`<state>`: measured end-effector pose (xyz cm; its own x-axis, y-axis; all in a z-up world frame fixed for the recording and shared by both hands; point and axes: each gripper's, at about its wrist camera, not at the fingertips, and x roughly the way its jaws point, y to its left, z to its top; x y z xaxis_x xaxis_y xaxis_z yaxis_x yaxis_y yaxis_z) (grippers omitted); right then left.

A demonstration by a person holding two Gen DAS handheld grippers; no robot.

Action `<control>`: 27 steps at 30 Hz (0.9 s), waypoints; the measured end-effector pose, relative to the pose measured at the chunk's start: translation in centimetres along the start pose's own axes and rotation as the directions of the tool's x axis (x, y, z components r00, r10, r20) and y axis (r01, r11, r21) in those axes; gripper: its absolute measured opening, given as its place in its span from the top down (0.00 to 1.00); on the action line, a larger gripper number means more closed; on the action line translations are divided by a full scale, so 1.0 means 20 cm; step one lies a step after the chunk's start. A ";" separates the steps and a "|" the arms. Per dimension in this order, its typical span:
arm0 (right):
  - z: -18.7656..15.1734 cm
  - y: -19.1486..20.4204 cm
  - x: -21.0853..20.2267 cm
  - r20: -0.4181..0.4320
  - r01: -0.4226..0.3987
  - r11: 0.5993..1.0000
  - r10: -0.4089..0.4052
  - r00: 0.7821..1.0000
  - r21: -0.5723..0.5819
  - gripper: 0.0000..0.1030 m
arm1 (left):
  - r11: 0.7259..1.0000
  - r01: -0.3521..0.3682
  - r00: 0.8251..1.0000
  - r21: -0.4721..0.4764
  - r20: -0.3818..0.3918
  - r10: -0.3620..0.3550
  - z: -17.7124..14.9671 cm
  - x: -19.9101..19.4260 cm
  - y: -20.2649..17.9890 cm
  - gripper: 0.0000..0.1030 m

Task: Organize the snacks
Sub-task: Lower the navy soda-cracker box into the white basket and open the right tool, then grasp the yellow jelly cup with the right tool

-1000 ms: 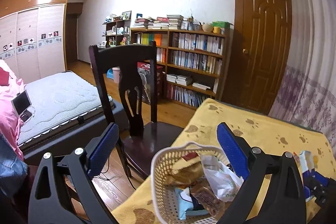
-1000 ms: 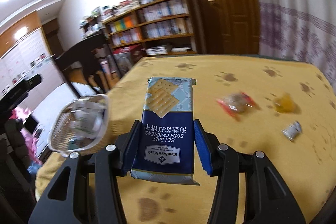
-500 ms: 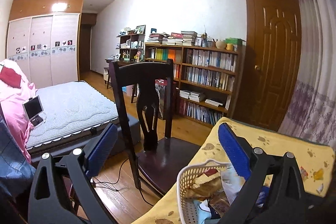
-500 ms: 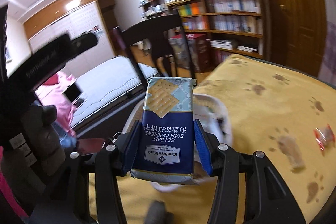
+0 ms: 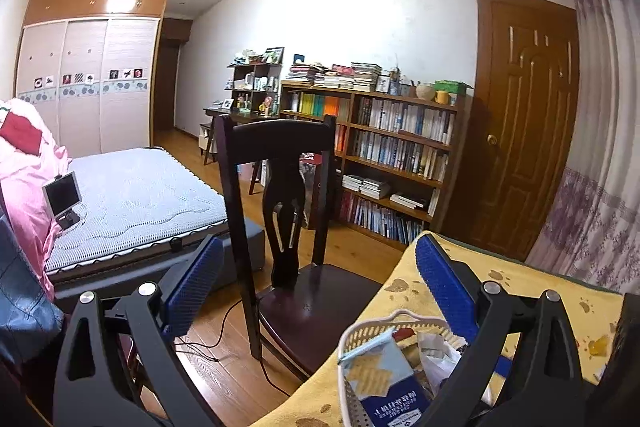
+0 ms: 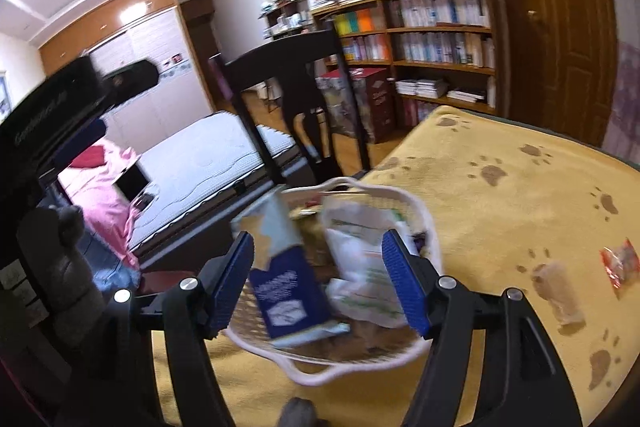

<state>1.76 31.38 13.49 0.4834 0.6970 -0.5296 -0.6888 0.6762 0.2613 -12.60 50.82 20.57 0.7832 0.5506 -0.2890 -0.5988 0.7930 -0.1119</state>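
Right gripper (image 6: 318, 279) up front in the right wrist view, blue fingers (image 6: 404, 287) spread wide and pinching nothing. Just beyond them the cracker pack (image 6: 288, 275), navy and pale blue, lies tilted in the white basket (image 6: 416, 211), blurred, leaning toward the basket's 9 o'clock side. A crumpled white wrapper (image 6: 360, 247) sits beside it at 3 o'clock, also inside the basket. The basket rests on the yellow paw-print table (image 6: 520, 187), close to the table's left edge.

Out at 3 o'clock on the table, well apart from the basket, lie a pale wrapped snack (image 6: 560, 291) and a red-and-clear packet (image 6: 620, 265), near each other but not touching.

At 9 o'clock a gloved hand (image 6: 68, 255) holds the black body of the other tool.

Over to the left wrist view: left gripper (image 5: 316, 279) with fingers (image 5: 196, 279) spread, nothing between them. Low at 5 o'clock, the cracker pack (image 5: 384, 383) stands up in the basket (image 5: 352, 335), partly behind the right-hand finger.

Farther off, a dark wooden chair (image 5: 280, 211) stands just beside the table edge. Beyond it at 9 o'clock is a bed (image 5: 132, 203) with a grey mattress, and at 1 o'clock a bookshelf (image 5: 396, 155) against the wall beside a brown door (image 5: 524, 123).
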 end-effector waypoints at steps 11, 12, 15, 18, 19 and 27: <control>-0.11 -0.51 -0.16 -0.018 0.226 0.965 -0.225 0.974 0.137 0.35 | 0.991 0.106 0.993 0.083 -0.052 -0.102 -0.08 -0.01 -0.23 0.05; -0.12 -0.57 -0.19 -0.017 0.254 0.956 -0.255 0.967 0.147 0.35 | 0.989 0.112 0.993 0.091 -0.055 -0.107 -0.08 -0.01 -0.25 0.05; -0.13 -0.73 -0.26 -0.016 0.319 0.930 -0.322 0.947 0.184 0.35 | 0.980 0.146 0.988 0.132 -0.070 -0.138 -0.12 -0.02 -0.34 0.05; -0.16 -0.89 -0.35 -0.021 0.387 0.896 -0.392 0.920 0.219 0.35 | 0.970 0.180 0.982 0.161 -0.089 -0.168 -0.16 -0.03 -0.40 0.05; -0.16 -0.94 -0.36 -0.025 0.406 0.885 -0.412 0.911 0.227 0.35 | 0.968 0.187 0.981 0.168 -0.092 -0.173 -0.17 -0.03 -0.42 0.05; -0.23 -1.33 -0.46 -0.092 0.568 0.778 -0.567 0.819 0.268 0.27 | 0.945 0.255 0.963 0.204 -0.141 -0.229 -0.25 -0.03 -0.57 0.05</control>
<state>13.21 5.98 7.69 0.7364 0.1656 -0.6560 -0.1160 0.9861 0.1188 -7.12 40.00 17.24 0.8680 0.3114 -0.3868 -0.3318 0.9432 0.0149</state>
